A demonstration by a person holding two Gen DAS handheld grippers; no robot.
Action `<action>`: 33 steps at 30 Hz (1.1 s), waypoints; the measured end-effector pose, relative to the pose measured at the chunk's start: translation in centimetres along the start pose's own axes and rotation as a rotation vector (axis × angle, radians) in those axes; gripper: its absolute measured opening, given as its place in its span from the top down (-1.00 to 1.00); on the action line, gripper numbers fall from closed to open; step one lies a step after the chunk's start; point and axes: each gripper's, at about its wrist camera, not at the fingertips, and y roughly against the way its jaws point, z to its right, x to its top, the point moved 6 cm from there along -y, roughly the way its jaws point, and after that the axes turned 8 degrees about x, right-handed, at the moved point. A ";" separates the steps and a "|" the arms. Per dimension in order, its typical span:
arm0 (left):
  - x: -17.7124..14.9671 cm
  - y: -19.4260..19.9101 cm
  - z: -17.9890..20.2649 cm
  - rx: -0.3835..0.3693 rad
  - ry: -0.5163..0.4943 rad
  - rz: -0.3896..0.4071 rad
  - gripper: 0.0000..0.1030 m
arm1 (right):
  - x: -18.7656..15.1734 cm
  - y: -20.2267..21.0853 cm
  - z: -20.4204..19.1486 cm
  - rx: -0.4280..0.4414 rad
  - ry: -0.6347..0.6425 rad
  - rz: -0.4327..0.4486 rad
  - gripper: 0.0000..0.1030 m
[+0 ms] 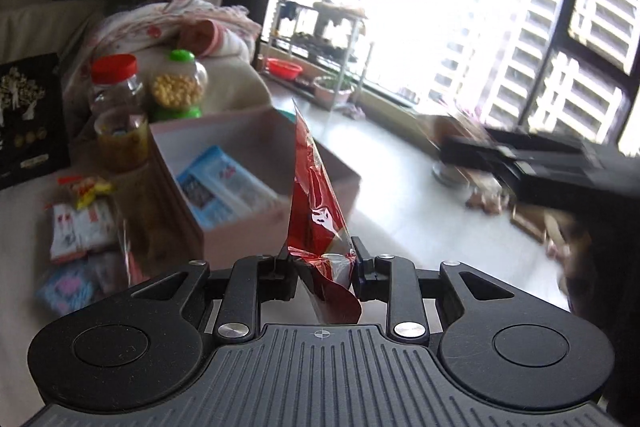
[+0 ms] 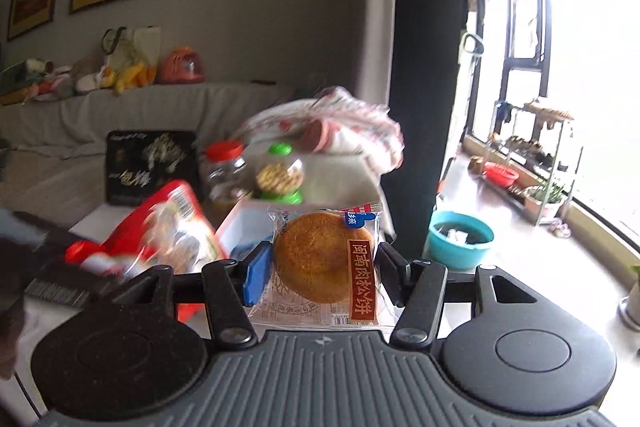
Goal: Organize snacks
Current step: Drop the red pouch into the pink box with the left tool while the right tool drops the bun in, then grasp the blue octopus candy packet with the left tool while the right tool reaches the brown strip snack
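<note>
A red foil snack bag (image 1: 316, 211) is pinched edge-on in the closed left gripper (image 1: 320, 263) at the lower centre of the left wrist view, with the pink box (image 1: 256, 223) just behind it at centre left. The bag is judged light, limp and slippery; it is best held at its crimped seam, as a hold on the body could crush what is inside. In the right wrist view a wrapped round pastry (image 2: 324, 259) sits at lower centre between the fingers of the right gripper (image 2: 320, 271), which are closed against its wrapper. The cake is judged soft and crumbly, so only a gentle squeeze across its width is advised. Loose packets (image 1: 80, 227) at the left edge are blurred and their labels cannot be read; the bag's own print is hidden by its edge-on angle; the other gripper at the right edge is smeared by motion.
</note>
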 end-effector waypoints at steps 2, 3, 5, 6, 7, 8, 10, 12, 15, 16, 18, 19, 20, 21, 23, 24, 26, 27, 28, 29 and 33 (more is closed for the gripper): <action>2.5 -2.5 -1.0 -0.016 0.068 0.005 0.41 | 0.7 -0.8 0.8 -0.011 0.004 0.002 -0.10; 3.8 -4.0 -1.3 -0.023 0.093 0.008 0.41 | 1.1 -1.2 1.2 -0.017 0.006 -0.001 -0.10; 6.3 -7.2 -1.9 -0.045 0.154 0.021 0.41 | 1.6 -2.5 2.0 -0.031 0.007 -0.013 -0.10; 7.4 -9.1 -2.3 -0.072 0.204 0.032 0.40 | 1.8 -3.3 2.4 -0.040 0.006 -0.020 -0.10; 8.0 -11.2 -2.8 -0.101 0.264 0.032 0.40 | 1.9 -4.0 2.8 -0.048 0.002 -0.027 -0.10; 8.1 -13.4 -3.3 -0.109 0.323 0.004 0.40 | 2.0 -4.6 3.1 -0.058 -0.005 -0.035 -0.10; 7.2 -16.5 -4.1 -0.071 0.381 -0.067 0.22 | 2.0 -5.7 3.8 -0.065 -0.031 -0.054 -0.10; 6.7 -16.9 -4.7 -0.075 0.391 -0.064 0.17 | 1.8 -6.4 4.2 -0.056 -0.057 -0.073 -0.10; 6.7 -13.7 -6.6 -0.080 0.420 0.019 0.17 | 1.9 -7.9 4.5 -0.033 -0.085 -0.100 -0.10; 6.7 -12.2 -7.6 -0.069 0.431 0.051 0.17 | 2.0 -8.7 4.5 -0.021 -0.094 -0.110 -0.10; 6.1 -9.0 -9.8 -0.021 0.440 0.107 0.17 | 2.2 -10.8 4.1 0.014 -0.124 -0.136 -0.10; 5.6 -7.7 -11.0 0.016 0.437 0.125 0.17 | 2.4 -12.1 4.0 0.034 -0.147 -0.153 -0.10; 4.9 -6.4 -12.0 0.058 0.429 0.132 0.17 | 2.5 -13.5 3.8 0.050 -0.168 -0.168 -0.10; 4.1 -5.3 -13.0 0.100 0.420 0.132 0.17 | 2.7 -15.0 3.6 0.065 -0.193 -0.178 -0.10; 2.2 -3.7 -15.2 0.176 0.410 0.117 0.17 | 3.3 -18.0 3.5 0.099 -0.242 -0.187 -0.11; 1.1 -3.0 -16.0 0.205 0.407 0.107 0.17 | 3.6 -19.4 3.6 0.098 -0.260 -0.202 -0.16; -1.1 -1.9 -17.3 0.254 0.405 0.084 0.17 | 4.1 -21.2 3.8 0.064 -0.274 -0.211 -0.19; -2.1 -1.4 -18.1 0.282 0.399 0.071 0.17 | 4.3 -21.5 3.6 0.048 -0.270 -0.211 -0.21; -3.1 -0.8 -18.7 0.315 0.391 0.063 0.17 | 4.4 -21.5 3.3 0.043 -0.264 -0.210 -0.23; -3.9 -0.3 -19.3 0.346 0.385 0.063 0.17 | 4.4 -21.3 2.7 0.047 -0.255 -0.209 -0.31; -5.7 -0.1 -21.3 0.358 0.455 0.075 0.17 | 3.3 -20.1 -0.5 0.045 -0.177 -0.229 -0.34</action>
